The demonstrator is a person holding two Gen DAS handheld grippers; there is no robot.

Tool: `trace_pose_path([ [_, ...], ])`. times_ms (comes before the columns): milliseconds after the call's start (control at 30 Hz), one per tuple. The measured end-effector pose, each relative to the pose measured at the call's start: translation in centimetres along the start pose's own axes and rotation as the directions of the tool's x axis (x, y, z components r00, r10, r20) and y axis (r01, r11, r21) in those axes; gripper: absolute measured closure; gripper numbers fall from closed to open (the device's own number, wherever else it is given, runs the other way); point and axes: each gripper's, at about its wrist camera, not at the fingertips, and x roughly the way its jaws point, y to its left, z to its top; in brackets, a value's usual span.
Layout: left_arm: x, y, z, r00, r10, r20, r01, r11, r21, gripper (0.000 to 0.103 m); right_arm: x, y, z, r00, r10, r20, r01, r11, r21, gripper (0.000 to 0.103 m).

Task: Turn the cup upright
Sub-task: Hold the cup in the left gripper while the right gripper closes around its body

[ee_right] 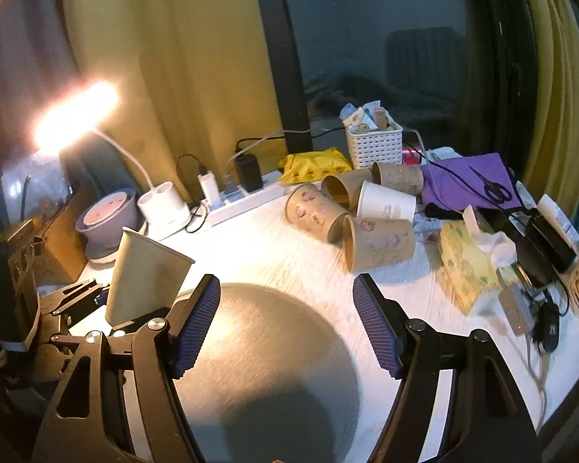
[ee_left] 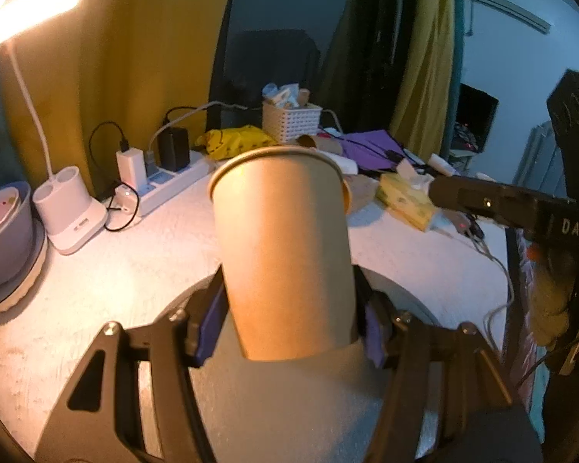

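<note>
Left gripper [ee_left: 289,332] fills the near edge of its own view, purple pads [ee_left: 208,332] clamped on the lower body of a plain brown paper cup [ee_left: 285,247]. The cup's base is cut off behind the gripper body; its rolled rim points away and up, so the inside isn't visible. From the right wrist view the same cup [ee_right: 146,277] sits at far left, tilted, mouth upward, clear of the table; its bottom is hidden behind the right gripper's left finger.

Right gripper [ee_right: 287,320] is released, jaws wide apart with nothing between them, over a round grey mat [ee_right: 274,347] on the white table [ee_right: 258,247]. The mat's near part is in shadow.

Far side: a pile of patterned paper cups [ee_right: 366,216] lying on their sides; exact count is hard to tell since they overlap. Right of them a yellow tissue box [ee_right: 467,266]. Behind, a white lattice basket [ee_right: 374,146], its contents unclear. Left: white power strip [ee_right: 247,200] with plugged chargers, and a desk lamp [ee_right: 77,115] blown out by glare.

In the left wrist view the right gripper [ee_left: 494,204] enters from the right edge, mostly cut off.
</note>
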Motion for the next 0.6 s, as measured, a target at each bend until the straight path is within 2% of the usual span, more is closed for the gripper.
trace_pose_path([
  [167,-2.0,-0.9,-2.5,0.995,0.063,0.078,-0.069,0.995,0.078,0.043,-1.8,2.1,-1.8,1.000,0.015,-0.001,-0.015,1.000,-0.002,0.029],
  [300,-3.1,-0.9,-4.3,0.989,0.059,0.134,-0.073,0.992,0.105,0.043,-3.5,4.5,-3.0,0.998,0.058,-0.018,-0.058,0.998,0.015,0.029],
  [433,-4.4,-1.0,-4.9,0.987,0.004,0.163,-0.024,0.993,0.118,0.043,-5.1,7.3,-3.4,0.997,0.079,-0.003,-0.079,0.997,-0.020,0.028],
  [600,-6.5,-1.7,-5.4,0.972,-0.072,0.222,0.039,0.988,0.147,0.043,-6.1,8.9,-3.3,0.992,0.127,0.014,-0.126,0.992,-0.017,0.028],
])
